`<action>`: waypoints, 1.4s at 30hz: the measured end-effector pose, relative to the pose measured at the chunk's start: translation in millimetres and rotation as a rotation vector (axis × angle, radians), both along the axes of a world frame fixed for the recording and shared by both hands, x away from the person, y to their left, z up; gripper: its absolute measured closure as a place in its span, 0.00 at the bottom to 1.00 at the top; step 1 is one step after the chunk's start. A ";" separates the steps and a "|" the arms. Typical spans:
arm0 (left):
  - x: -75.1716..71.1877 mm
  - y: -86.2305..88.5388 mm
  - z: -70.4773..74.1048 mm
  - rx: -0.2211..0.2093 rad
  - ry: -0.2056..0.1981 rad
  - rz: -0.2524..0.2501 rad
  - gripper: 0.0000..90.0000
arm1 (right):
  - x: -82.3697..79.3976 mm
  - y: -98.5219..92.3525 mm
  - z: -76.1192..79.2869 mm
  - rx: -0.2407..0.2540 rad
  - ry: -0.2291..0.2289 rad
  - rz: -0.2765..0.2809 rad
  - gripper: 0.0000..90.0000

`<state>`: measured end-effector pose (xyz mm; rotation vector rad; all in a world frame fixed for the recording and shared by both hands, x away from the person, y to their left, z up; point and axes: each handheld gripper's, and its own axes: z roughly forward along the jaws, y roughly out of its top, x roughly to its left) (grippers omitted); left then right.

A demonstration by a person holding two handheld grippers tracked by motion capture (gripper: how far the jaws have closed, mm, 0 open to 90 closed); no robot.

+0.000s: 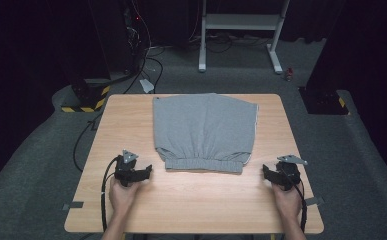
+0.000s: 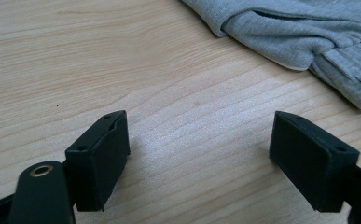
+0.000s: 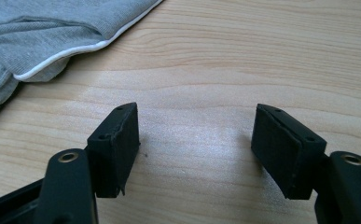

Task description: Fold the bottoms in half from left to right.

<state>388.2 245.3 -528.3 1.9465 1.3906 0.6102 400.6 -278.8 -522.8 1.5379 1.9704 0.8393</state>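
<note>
Folded grey shorts (image 1: 204, 131) lie centre frame on the bench (image 1: 131, 200). Left gripper (image 1: 142, 173) and right gripper (image 1: 271, 175) rest lower frame, fingers open, empty. Gripper views crop the shorts at frame edges.

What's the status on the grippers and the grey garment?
Left gripper open, right gripper open, both resting on table. Grey garment folded flat between them, untouched. Nothing in the way.

no readable text, labels, brands or numbers anywhere; only sign-like marking is yellow-black hazard striping on the stand bases (image 1: 87, 102) on the floor left and right of the worktop (image 1: 191, 200), no lettering on it
</note>
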 end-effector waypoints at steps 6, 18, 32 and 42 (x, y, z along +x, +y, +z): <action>-0.2 -0.2 0.1 0.004 -0.003 0.006 0.23 | -0.5 0.0 0.0 -0.001 0.000 0.000 0.35; 0.0 0.2 0.2 0.003 -0.003 0.006 0.23 | -1.1 0.2 0.2 -0.003 0.000 0.001 0.36; -2.2 -2.8 1.1 0.004 -0.011 0.036 0.31 | -3.6 1.8 0.7 0.036 -0.006 -0.037 0.45; 2.8 -16.7 5.5 -0.019 0.003 0.000 0.32 | -7.6 4.5 6.1 0.087 -0.034 0.005 0.54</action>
